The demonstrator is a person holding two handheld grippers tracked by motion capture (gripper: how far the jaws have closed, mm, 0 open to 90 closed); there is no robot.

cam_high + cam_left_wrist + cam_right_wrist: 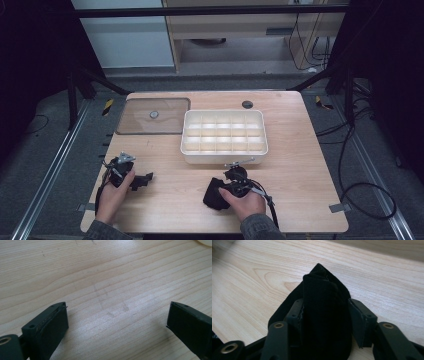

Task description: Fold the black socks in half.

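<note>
Lettering or brand marks could not be read on any item. Right gripper (226, 188) lay low on the bench (300, 200), near its front edge, with its fingers (359, 317) clenched on a black cloth (324, 315); the right gripper view showed the pads pressing both flanks of a raised fold, which stood up between them as a peaked ridge. The cloth was a fine-knit, matt fabric (its lower hem spread flat on the wood to the left of the fold). In the high view the black cloth (214, 196) sat just in front of the white tray, apart from it.

Left gripper (141, 180) rested at the front left of the bench, well apart from the cloth. Its fingers (47, 327) stood released and wide, with bare wood between them and nothing held. The pads were flat, rectangular and black.

Bench surface was pale wood with a straight grain and faint scuff marks. A white tray (223, 159), rectangular with rounded corners, was divided into a grid of small compartments. A clear rectangular lid (135, 122) with a round knob lay flat at the rear left, just beside the tray.
</note>
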